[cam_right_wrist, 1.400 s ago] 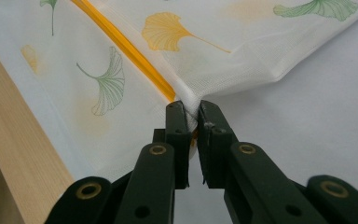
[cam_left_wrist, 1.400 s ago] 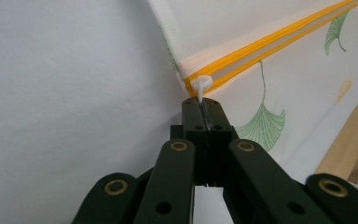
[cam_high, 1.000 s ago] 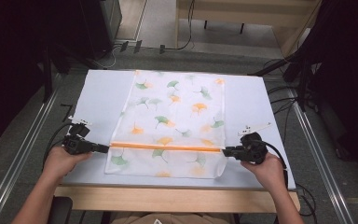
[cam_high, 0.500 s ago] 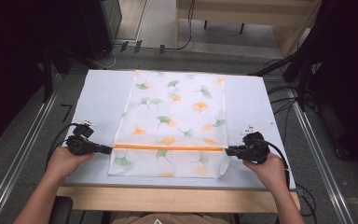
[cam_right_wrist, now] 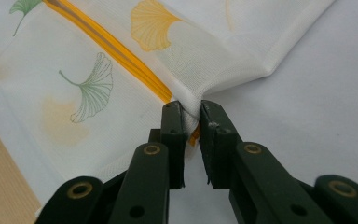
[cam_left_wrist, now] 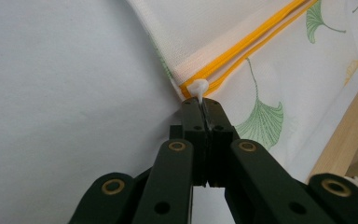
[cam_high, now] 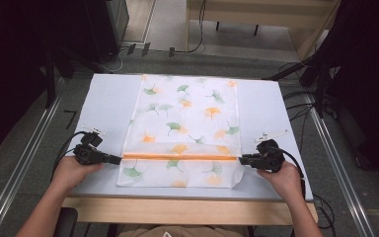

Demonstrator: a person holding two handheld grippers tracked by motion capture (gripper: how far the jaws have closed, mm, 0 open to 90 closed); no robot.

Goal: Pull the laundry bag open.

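A white mesh cloth (cam_high: 187,118) printed with green and orange ginkgo leaves lies flat in the middle of the table. An orange strip (cam_high: 177,157) crosses it near the person's side. My left gripper (cam_high: 120,159) is at the strip's left end. In the left gripper view it (cam_left_wrist: 200,100) is shut on a small white tab (cam_left_wrist: 196,87) where the orange strip (cam_left_wrist: 242,46) ends. My right gripper (cam_high: 241,159) is at the strip's right end. In the right gripper view it (cam_right_wrist: 191,107) pinches the puckered cloth edge (cam_right_wrist: 223,79) by the orange strip (cam_right_wrist: 121,51).
The pale blue table top (cam_high: 108,98) has bare room on both sides of the cloth. Its wooden front edge (cam_high: 177,210) runs just below the hands. Cables (cam_high: 296,106) and dark equipment stand on the floor around the table.
Both grippers and the orange strip have drifted slightly toward the table's near edge. Both holds look unchanged.
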